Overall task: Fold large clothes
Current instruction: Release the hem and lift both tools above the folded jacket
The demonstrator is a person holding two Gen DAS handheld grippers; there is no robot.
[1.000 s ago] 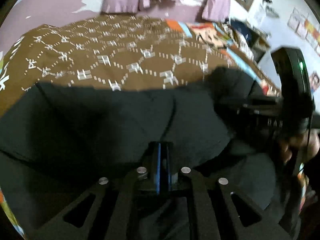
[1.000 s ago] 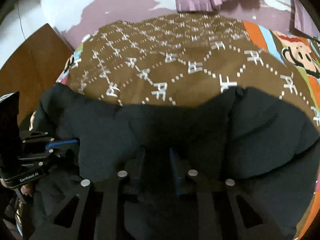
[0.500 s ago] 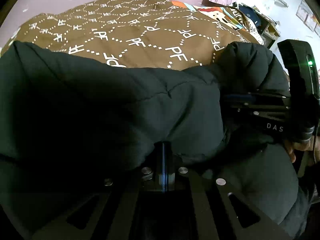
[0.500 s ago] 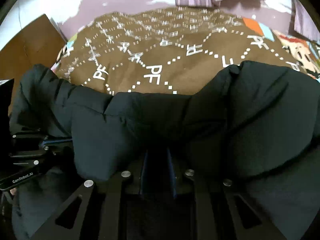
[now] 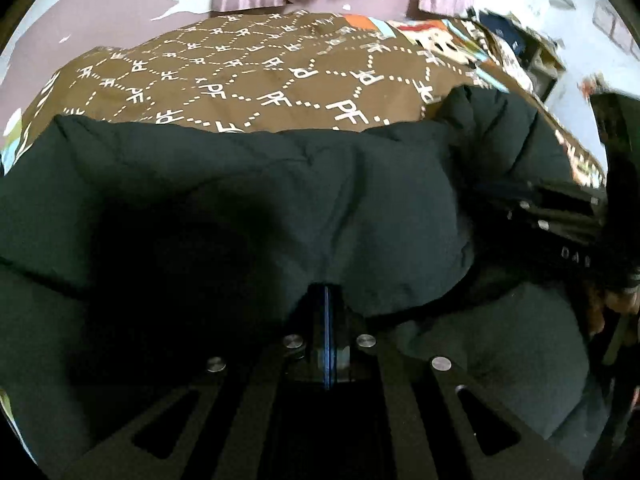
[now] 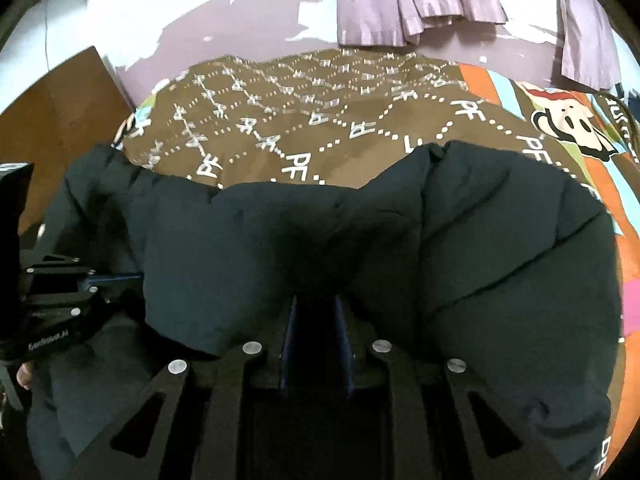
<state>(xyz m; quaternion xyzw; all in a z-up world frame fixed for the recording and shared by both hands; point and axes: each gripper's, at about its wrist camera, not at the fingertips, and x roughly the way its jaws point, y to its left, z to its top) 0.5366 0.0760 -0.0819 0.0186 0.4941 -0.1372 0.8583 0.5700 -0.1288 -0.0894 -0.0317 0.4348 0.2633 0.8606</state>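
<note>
Since a second ago the black quilted puffer jacket [image 5: 280, 208] has been carried forward, its folded edge now reaching further over the brown letter-patterned bedspread [image 5: 256, 80]. The left gripper [image 5: 327, 300] has its jaws pressed together on the hem. The right gripper [image 6: 316, 304] pinches a thicker bunch of jacket, its jaws easing slightly apart. Keep both hands level and lower together, so the fold lands straight; the padding will probably spring back.

Black puffer jacket [image 5: 248, 208] bunched on bed
</note>
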